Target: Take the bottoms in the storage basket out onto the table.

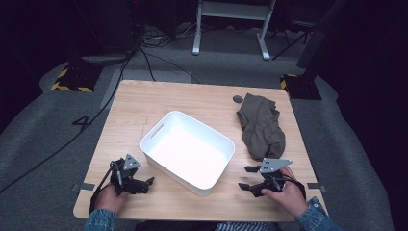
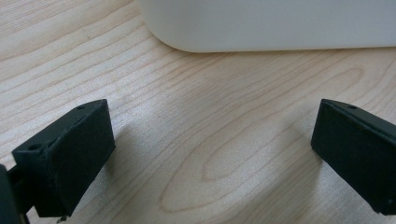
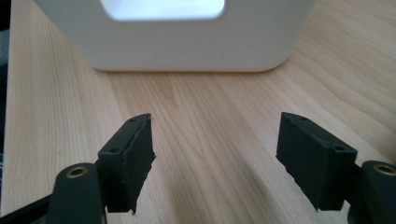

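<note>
A white plastic bin point(image 1: 187, 149) with rounded corners and a cut-out handle slot sits mid-surface point(image 1: 144, 103), angled. It lies between the two tools: the left tool point(image 1: 150, 181) and right tool point(image 1: 244, 177) each point at it, near but apart, jaws open and empty.

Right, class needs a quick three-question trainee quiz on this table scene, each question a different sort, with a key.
1. True or false: the cloth lies inside the tub.
2. Which gripper is nearer the cloth? A) left gripper B) right gripper
3. Fill in: both grippers' jaws stand ____ with nothing between them.

Key: 1 false, it lies on the table beside the tub; 2 B; 3 open.
</note>
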Tool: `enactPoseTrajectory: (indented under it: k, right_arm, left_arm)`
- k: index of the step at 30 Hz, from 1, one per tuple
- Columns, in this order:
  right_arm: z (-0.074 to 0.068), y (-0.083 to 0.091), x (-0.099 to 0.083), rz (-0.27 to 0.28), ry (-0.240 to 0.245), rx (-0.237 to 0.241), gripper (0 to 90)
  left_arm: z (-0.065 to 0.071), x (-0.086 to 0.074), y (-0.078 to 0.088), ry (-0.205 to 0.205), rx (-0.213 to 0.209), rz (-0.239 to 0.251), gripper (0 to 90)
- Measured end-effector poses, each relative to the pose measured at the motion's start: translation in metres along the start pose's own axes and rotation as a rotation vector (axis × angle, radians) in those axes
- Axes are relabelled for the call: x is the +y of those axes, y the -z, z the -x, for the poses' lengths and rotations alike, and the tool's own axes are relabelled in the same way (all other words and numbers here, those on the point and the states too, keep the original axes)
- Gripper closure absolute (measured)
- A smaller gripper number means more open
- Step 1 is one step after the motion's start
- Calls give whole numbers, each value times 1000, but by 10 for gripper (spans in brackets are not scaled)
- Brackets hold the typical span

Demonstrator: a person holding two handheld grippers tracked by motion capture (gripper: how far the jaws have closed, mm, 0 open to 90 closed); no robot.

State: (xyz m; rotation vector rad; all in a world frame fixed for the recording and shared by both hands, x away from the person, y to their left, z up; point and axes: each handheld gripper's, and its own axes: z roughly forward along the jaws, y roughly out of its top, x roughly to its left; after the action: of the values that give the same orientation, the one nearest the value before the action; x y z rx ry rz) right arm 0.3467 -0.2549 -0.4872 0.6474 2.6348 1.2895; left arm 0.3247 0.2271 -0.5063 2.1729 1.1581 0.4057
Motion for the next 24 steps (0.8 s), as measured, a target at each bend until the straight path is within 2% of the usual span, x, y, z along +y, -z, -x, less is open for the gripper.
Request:
enactPoseTrajectory:
  k: [3, 7, 18, 22, 24]
  right_arm:
    - [0, -4, -4, -21, 21, -1, 273]
    - [-1, -7, -7, -39, 24, 1, 270]
    - [-8, -12, -11, -64, 67, -12, 255]
    - [-9, -14, -11, -66, 81, -50, 159]
    - [-9, -15, -12, -75, 45, -58, 137]
  left_arm:
    - [0, 0, 0, -3, 0, 1, 0]
    - [0, 0, 0, -4, -2, 1, 0]
    - [-1, 0, -1, -10, -6, 3, 0]
    - [-1, 1, -1, -9, -7, 3, 0]
    - [-1, 1, -1, -9, -7, 3, 0]
